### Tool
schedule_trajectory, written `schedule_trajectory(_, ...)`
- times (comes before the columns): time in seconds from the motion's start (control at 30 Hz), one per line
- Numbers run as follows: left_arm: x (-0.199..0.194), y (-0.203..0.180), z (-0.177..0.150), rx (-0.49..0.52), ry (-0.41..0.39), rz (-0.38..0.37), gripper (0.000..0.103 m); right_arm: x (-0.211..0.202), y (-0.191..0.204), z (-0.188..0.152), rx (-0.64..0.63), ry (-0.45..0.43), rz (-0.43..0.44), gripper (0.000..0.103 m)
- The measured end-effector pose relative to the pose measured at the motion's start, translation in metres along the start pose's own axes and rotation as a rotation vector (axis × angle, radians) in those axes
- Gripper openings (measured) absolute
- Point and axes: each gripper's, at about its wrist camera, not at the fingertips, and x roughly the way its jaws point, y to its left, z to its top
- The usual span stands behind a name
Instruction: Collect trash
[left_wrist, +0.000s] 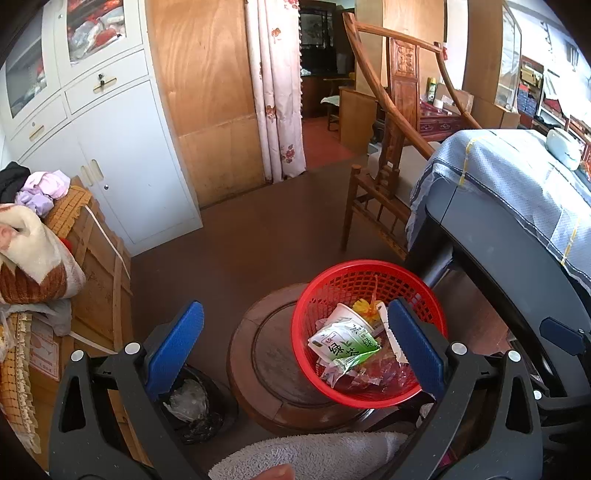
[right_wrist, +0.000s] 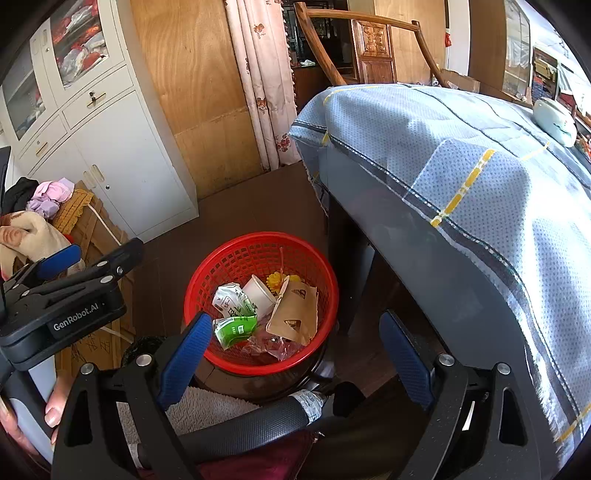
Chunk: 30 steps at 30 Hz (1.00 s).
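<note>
Both tools (left_wrist: 295, 339) (right_wrist: 295, 347) spread apart, red basket (right_wrist: 236, 258) upright, brown packet (right_wrist: 295, 314) seemingly lengthwise away.

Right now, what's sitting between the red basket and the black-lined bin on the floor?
In the left wrist view, only the bare top of the round wooden stool lies between the red basket and the bin.

White metal cabinet (left_wrist: 110, 155) with glazed upper doors, at 10 o'clock. Floral curtain (left_wrist: 277, 92), 12 o'clock. Carved wooden armchair (left_wrist: 399, 122), 1 o'clock. Worktop under blue checked cloth (right_wrist: 461, 177), 3 o'clock. Cardboard boxes (left_wrist: 99, 273) piled with blankets and clothes, 9 o'clock.
</note>
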Motion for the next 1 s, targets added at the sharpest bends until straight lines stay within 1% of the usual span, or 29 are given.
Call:
schedule_trajectory(0.4,-0.0013,-0.0021,0.0008,0.005,-0.008,-0.001,0.096,-0.0006,-0.0001,-0.0004,-0.001,0.000,0.001,0.090)
schedule_trajectory(0.63,-0.0049,-0.0035,0.0010,0.008,-0.017,-0.019,0.096,-0.0012,-0.0014,-0.0005,0.002,-0.004,0.001,0.090)
schedule_trajectory(0.8,-0.0073,-0.0055,0.0009,0.022,-0.034,-0.013,0.096,-0.0013,-0.0014,-0.0008,0.002,-0.005,0.000,0.090)
schedule_trajectory(1.0,-0.0072,-0.0040,0.0014,0.018,-0.034,-0.013,0.096,-0.0016,-0.0013,-0.0010,0.003,-0.005,0.000,0.090)
